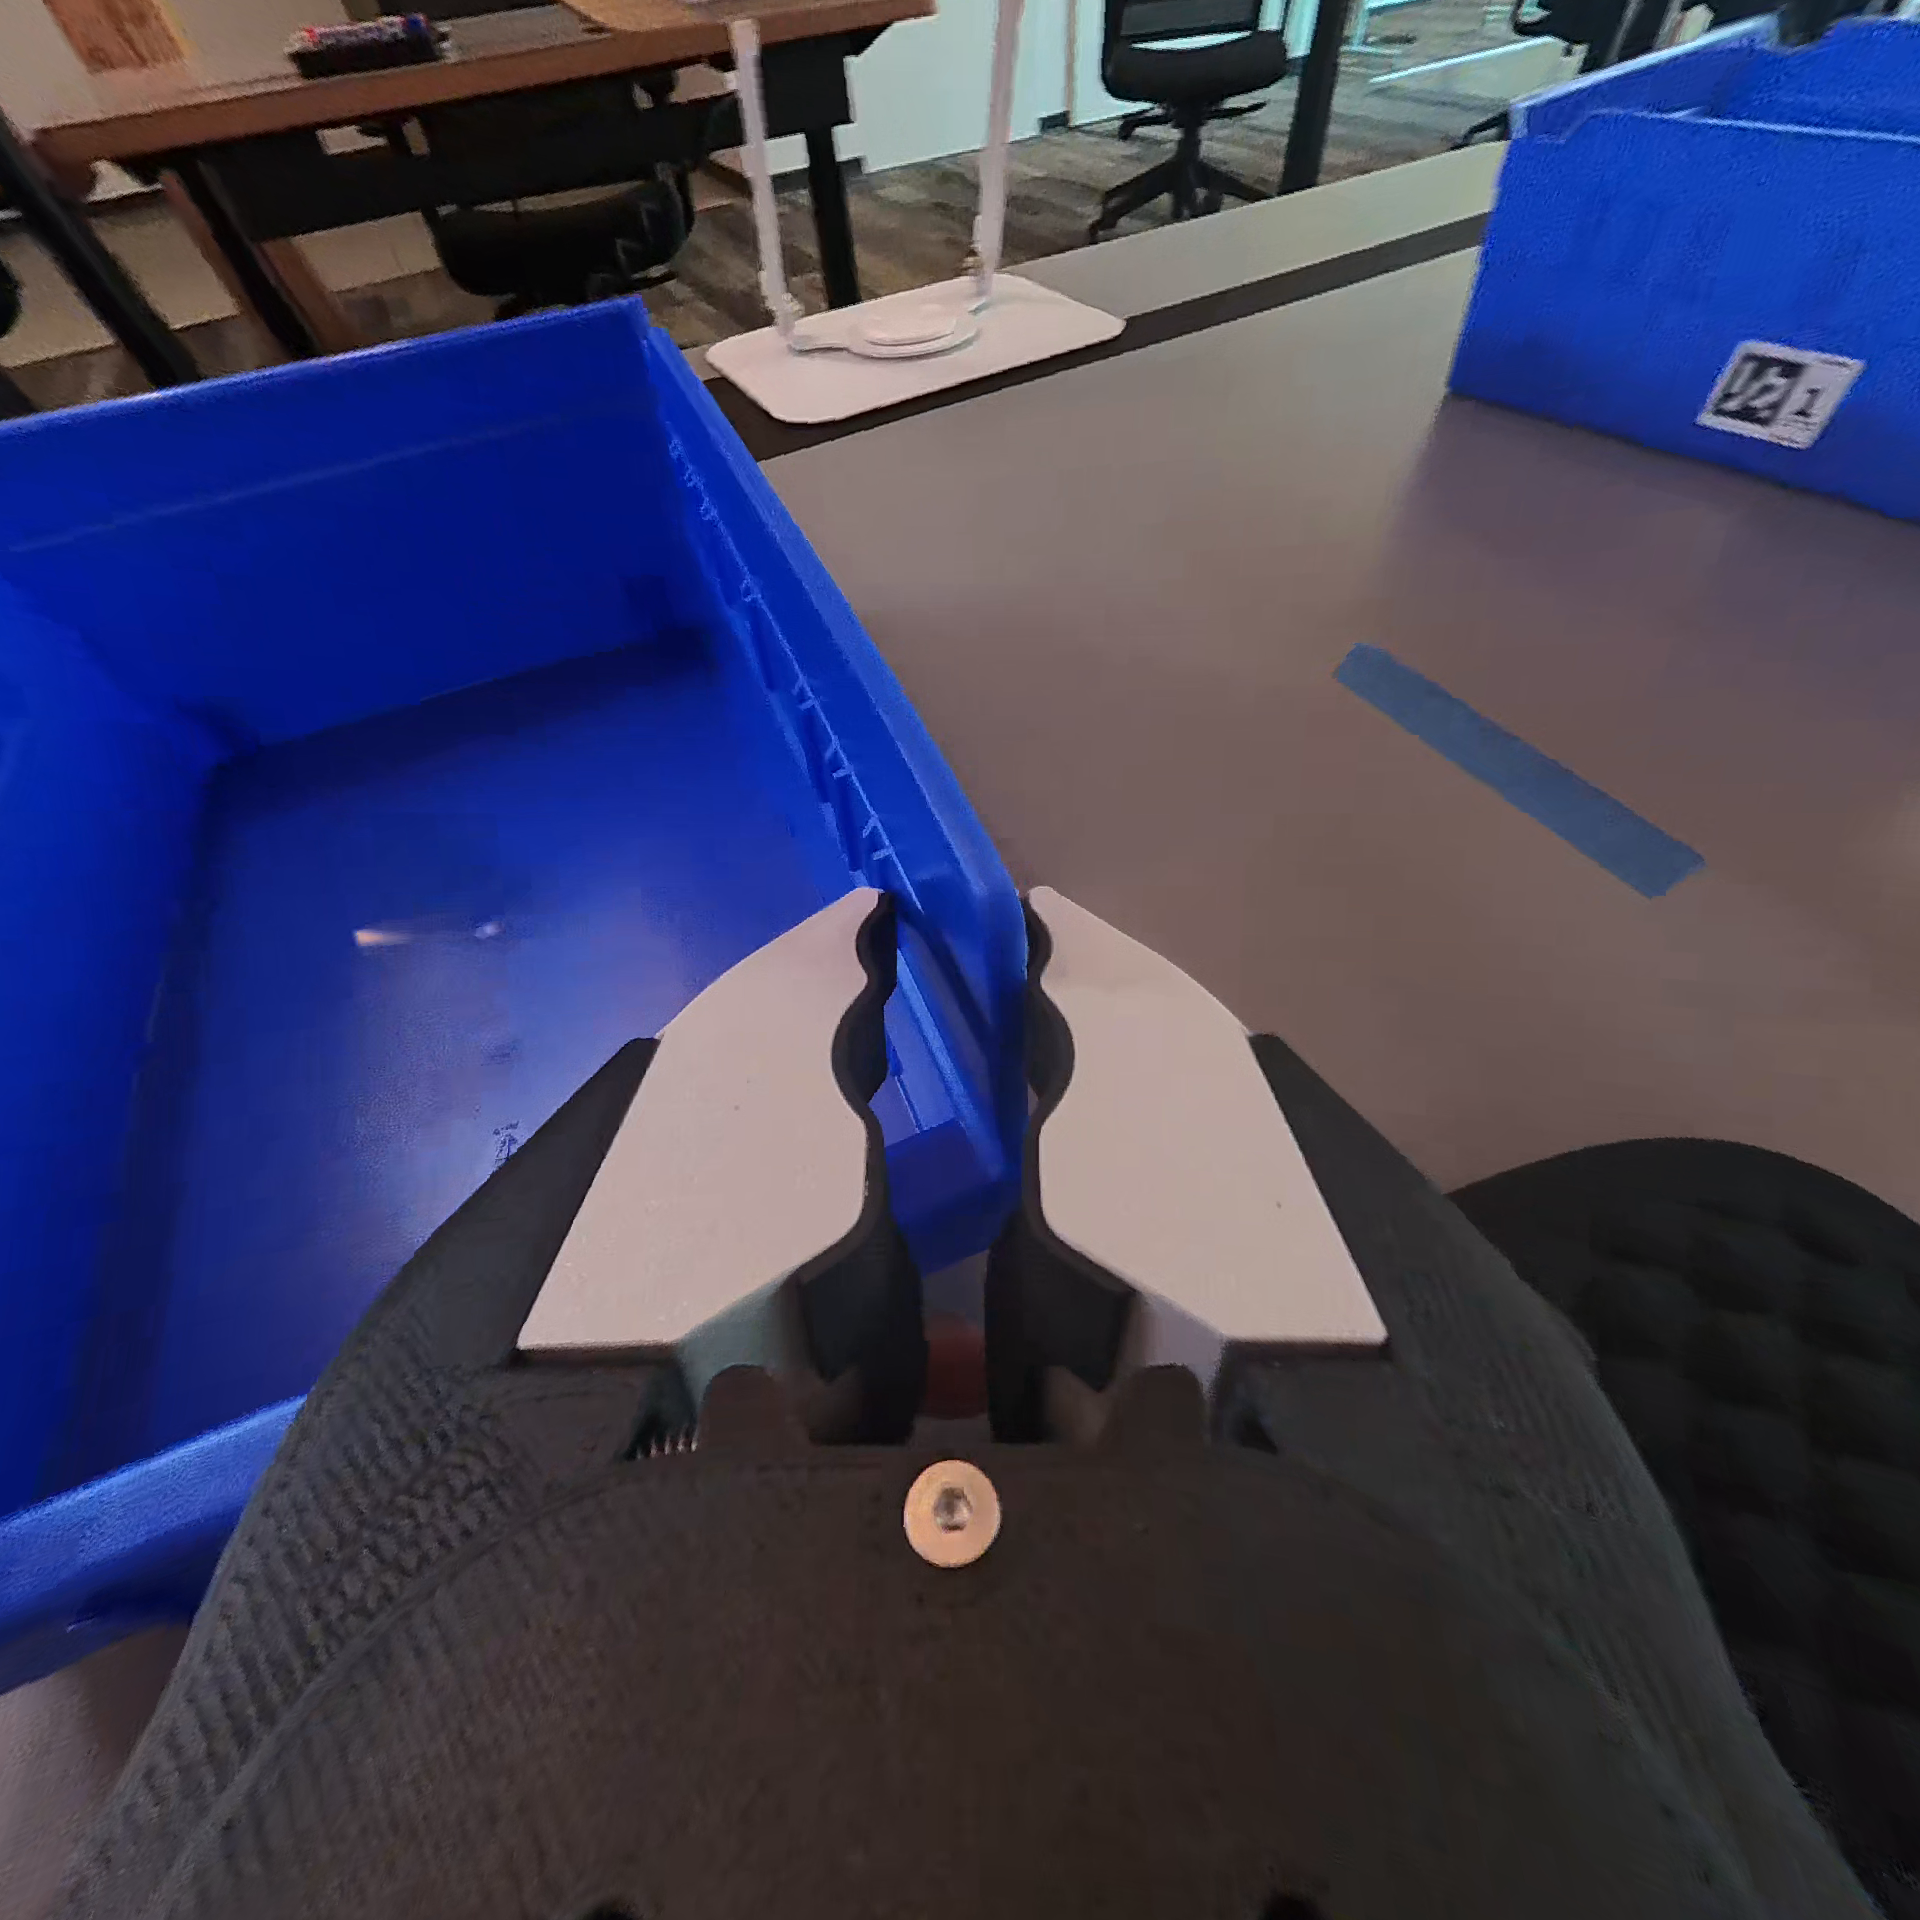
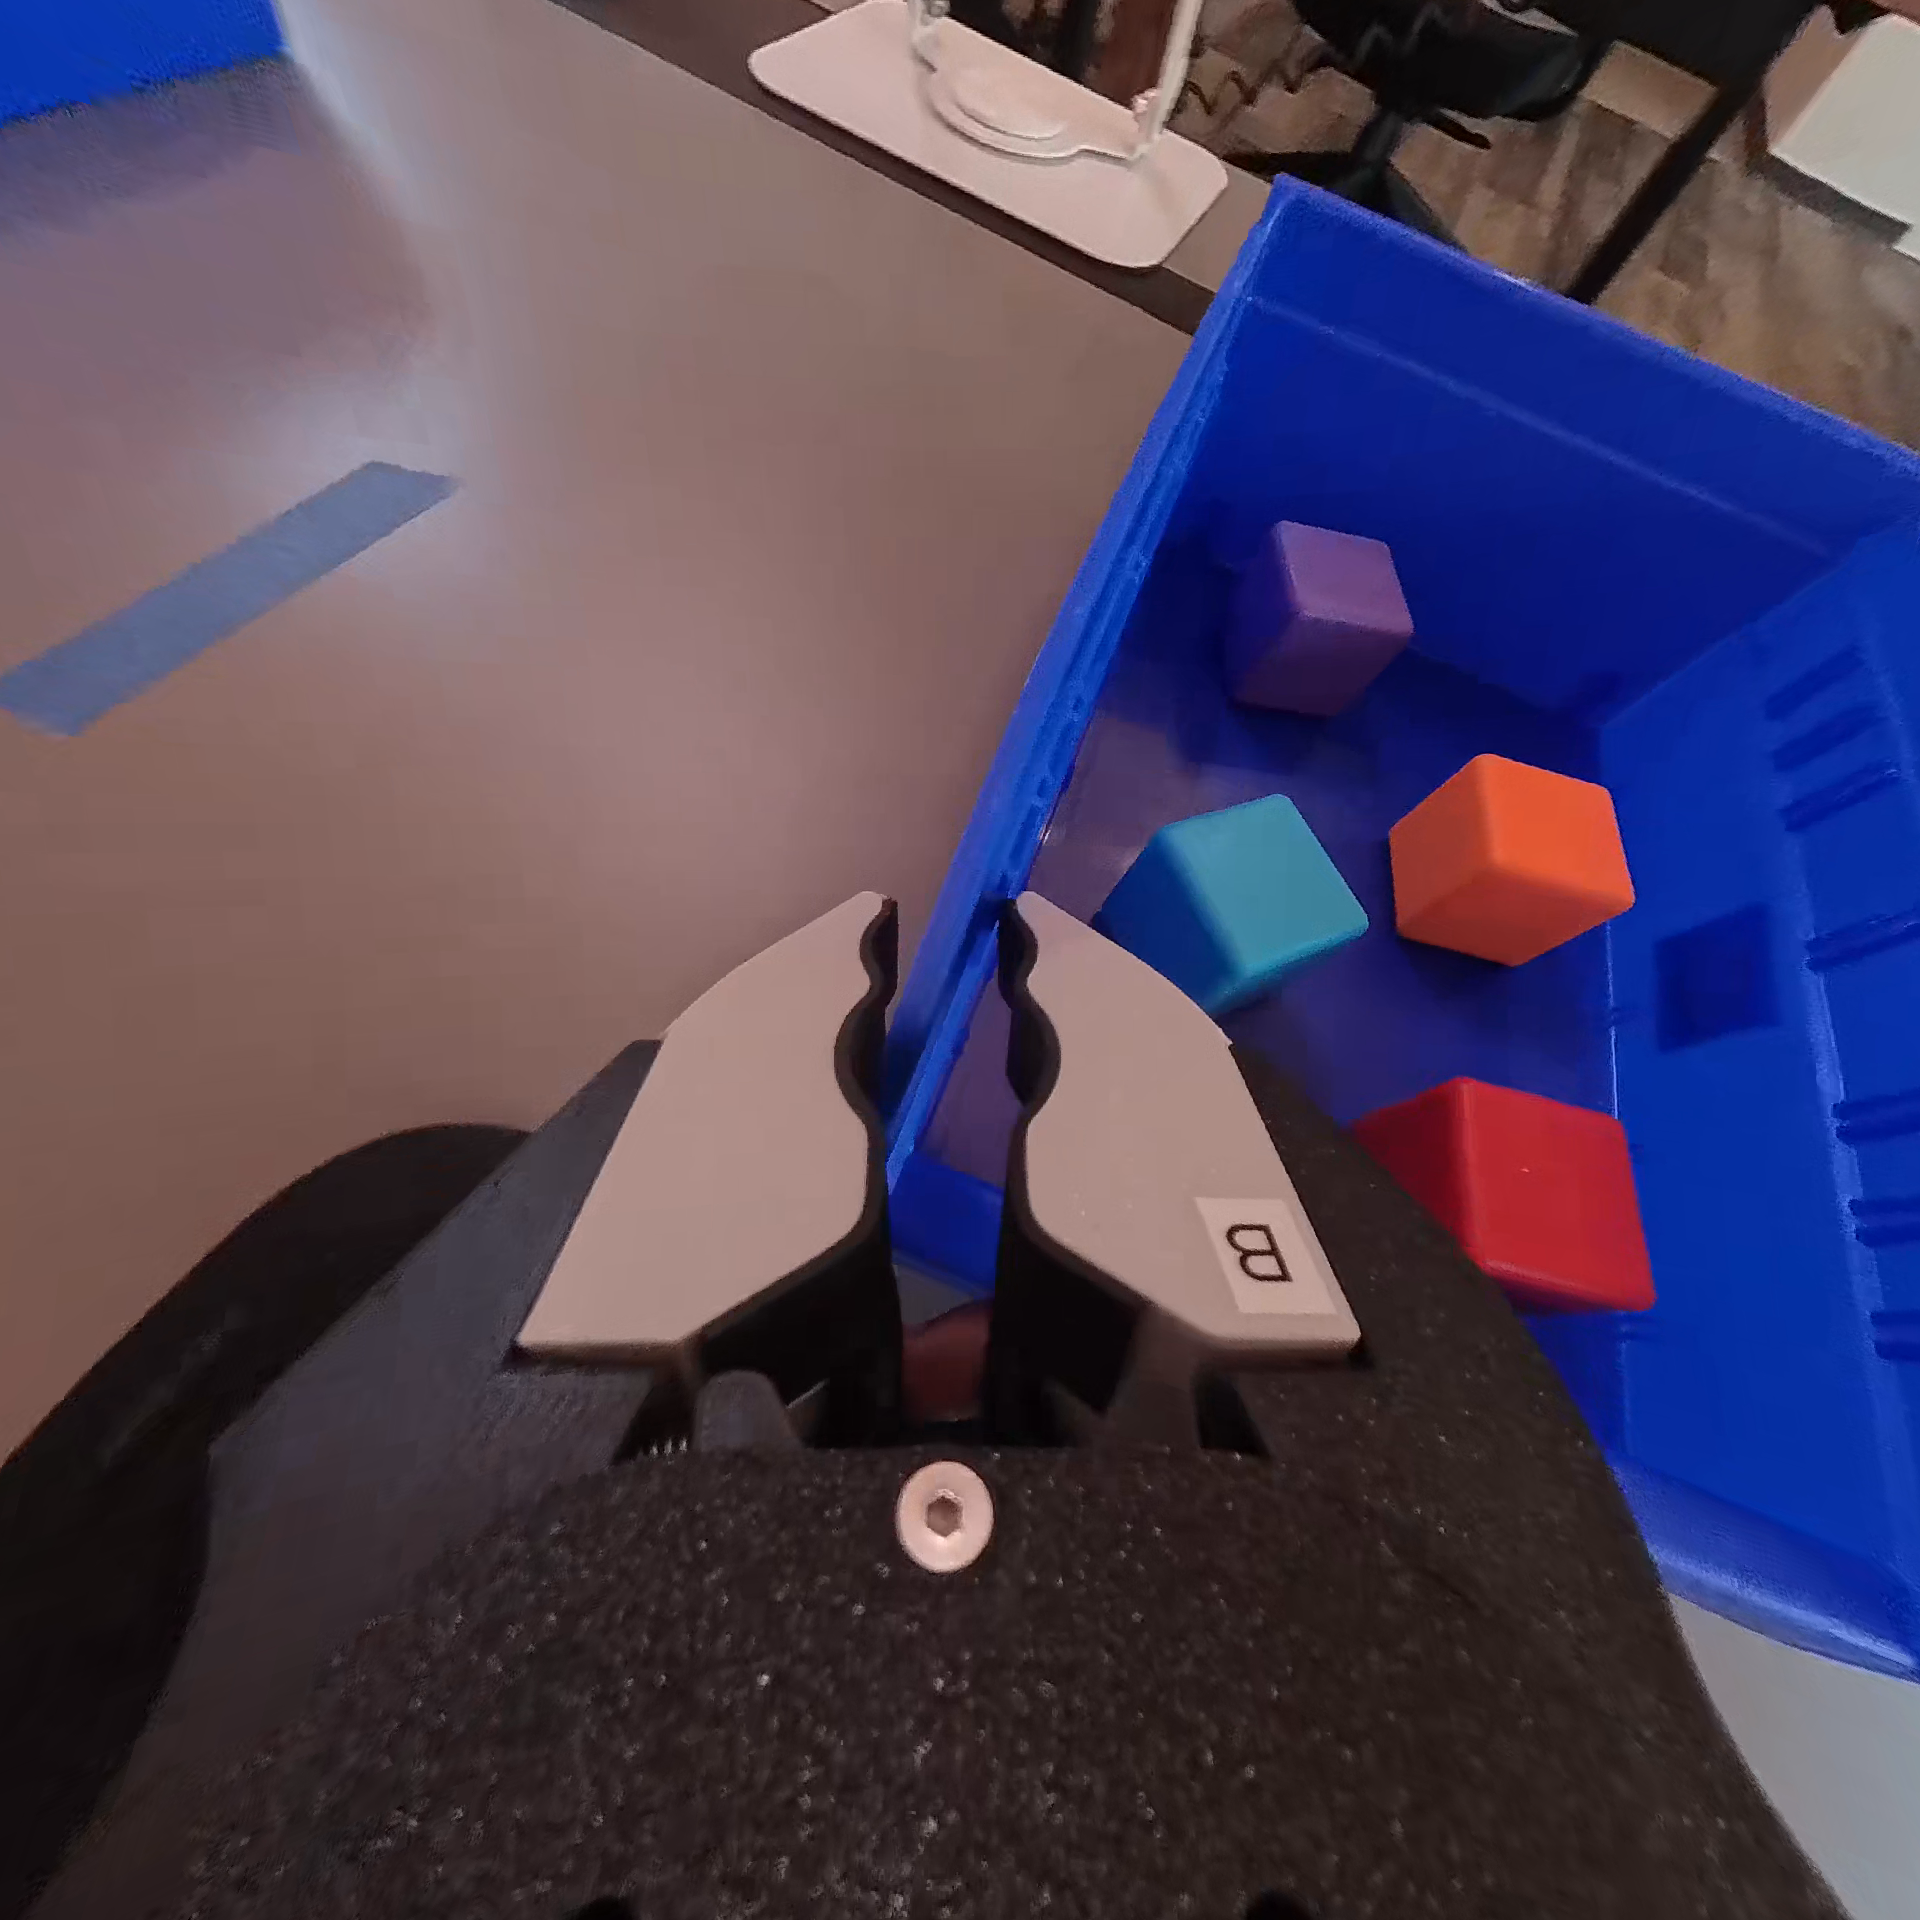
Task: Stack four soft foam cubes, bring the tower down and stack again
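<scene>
The wide grey-brown tabletop [image 1: 1195, 644] fills both views. On it stand two deep blue plastic bins: the left bin [image 1: 343, 582], whose floor shows nothing inside, and the right bin [image 2: 1475, 436], which in the left wrist view sits far off with a small white sticker on its outer wall.

The left gripper [image 1: 958, 914], black body with pale grey fingers, hangs over the near right corner of the left bin. Its fingers are nearly together, with only a narrow gap, and the bin's rim shows through that gap; whether the pads actually pinch the wall cannot be told. The right gripper [image 2: 943, 914] is of the same make, with a small white label on its right finger. It hangs over the near left corner of the right bin, its fingers likewise close with a slim gap and the bin's edge seen between them; contact cannot be told here either.

A flat white stand base [image 2: 987, 145] with clear uprights rests at the table's far edge, between the bins. A strip of blue tape [image 2: 218, 603] lies on the tabletop in the middle.

The four soft foam cubes all lie loose on the floor of the right bin, unstacked and apart: the red cube [image 2: 1517, 1195] nearest, the orange cube [image 2: 1507, 862] beyond it, the light blue cube [image 2: 1236, 904] by the left wall, and the purple cube [image 2: 1320, 623] farthest.
</scene>
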`<state>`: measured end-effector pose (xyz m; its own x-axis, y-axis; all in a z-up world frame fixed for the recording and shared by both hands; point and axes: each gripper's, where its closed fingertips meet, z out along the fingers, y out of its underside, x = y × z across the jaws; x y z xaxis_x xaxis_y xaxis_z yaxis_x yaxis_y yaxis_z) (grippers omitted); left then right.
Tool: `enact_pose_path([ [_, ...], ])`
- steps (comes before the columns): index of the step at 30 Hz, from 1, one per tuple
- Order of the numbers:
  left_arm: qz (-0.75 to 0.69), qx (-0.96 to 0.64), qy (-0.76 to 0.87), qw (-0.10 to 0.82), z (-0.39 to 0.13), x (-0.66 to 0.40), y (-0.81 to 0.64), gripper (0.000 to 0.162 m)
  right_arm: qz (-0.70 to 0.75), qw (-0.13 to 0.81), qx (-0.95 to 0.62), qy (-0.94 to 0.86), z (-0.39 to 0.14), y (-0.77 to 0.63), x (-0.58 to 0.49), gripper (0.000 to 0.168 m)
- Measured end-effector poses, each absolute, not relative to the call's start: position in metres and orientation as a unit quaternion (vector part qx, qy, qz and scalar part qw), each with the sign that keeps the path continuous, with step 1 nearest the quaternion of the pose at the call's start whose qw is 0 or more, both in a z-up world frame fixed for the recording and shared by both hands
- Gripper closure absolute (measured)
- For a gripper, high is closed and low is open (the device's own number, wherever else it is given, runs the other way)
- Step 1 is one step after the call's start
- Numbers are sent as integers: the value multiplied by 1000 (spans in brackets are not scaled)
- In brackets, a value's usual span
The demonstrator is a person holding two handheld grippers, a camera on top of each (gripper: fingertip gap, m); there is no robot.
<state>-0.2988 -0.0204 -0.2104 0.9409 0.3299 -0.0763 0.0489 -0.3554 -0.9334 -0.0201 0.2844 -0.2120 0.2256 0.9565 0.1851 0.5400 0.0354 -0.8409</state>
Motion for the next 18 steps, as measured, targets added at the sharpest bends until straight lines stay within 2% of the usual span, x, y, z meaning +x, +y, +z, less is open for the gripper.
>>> enact_pose_path([
  [4,67,-805,-61,587,-209,-293,-18,143,297,416,-598,-618,-211,274,-11,150],
  [8,66,-792,-48,605,-207,-309,-12,155,382,379,-524,-660,-209,263,3,151],
  [13,18,-793,-11,608,-208,-328,8,158,482,296,-457,-687,-208,267,30,162],
  [18,-12,-797,67,600,-208,-343,28,158,567,188,-399,-696,-206,260,49,160],
])
